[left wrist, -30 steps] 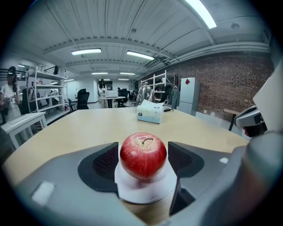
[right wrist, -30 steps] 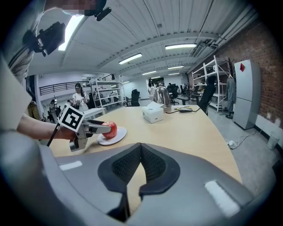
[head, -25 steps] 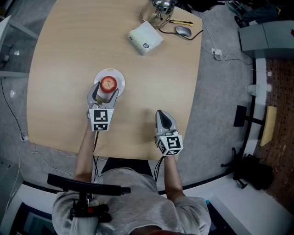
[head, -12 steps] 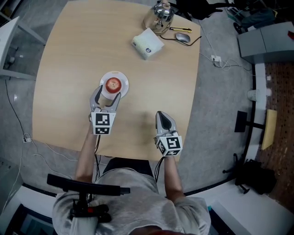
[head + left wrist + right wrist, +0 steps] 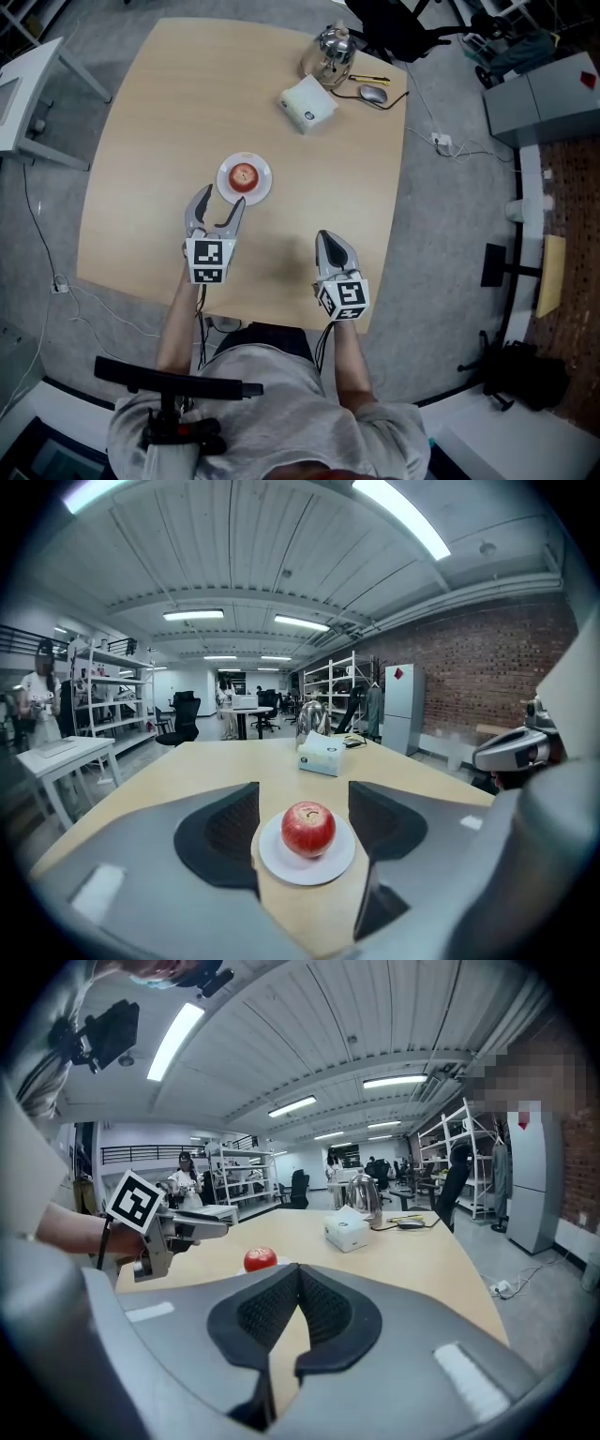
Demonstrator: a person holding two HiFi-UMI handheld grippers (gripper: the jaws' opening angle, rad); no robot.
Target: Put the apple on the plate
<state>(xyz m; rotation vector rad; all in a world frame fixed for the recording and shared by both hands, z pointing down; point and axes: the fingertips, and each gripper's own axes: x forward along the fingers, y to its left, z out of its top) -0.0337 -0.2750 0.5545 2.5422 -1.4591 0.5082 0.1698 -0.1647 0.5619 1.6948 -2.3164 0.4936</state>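
Observation:
A red apple sits on a small white plate on the wooden table. My left gripper hovers just short of the plate on the near side. Its jaws are apart and closing, and nothing is between them. In the left gripper view the apple and the plate lie straight ahead, beyond the fingertips. My right gripper is shut and empty, lower right of the plate. In the right gripper view its pads meet, and the apple and the left gripper show beyond them.
A white tissue box, a metal kettle, a mouse and a yellow pen sit at the table's far right corner. The near table edge runs just under both hands. A white side table stands to the left.
My left gripper has drawn back from around the apple toward me and risen, leaving the apple on the plate. Its jaws have narrowed a little. The right gripper has lifted slightly.

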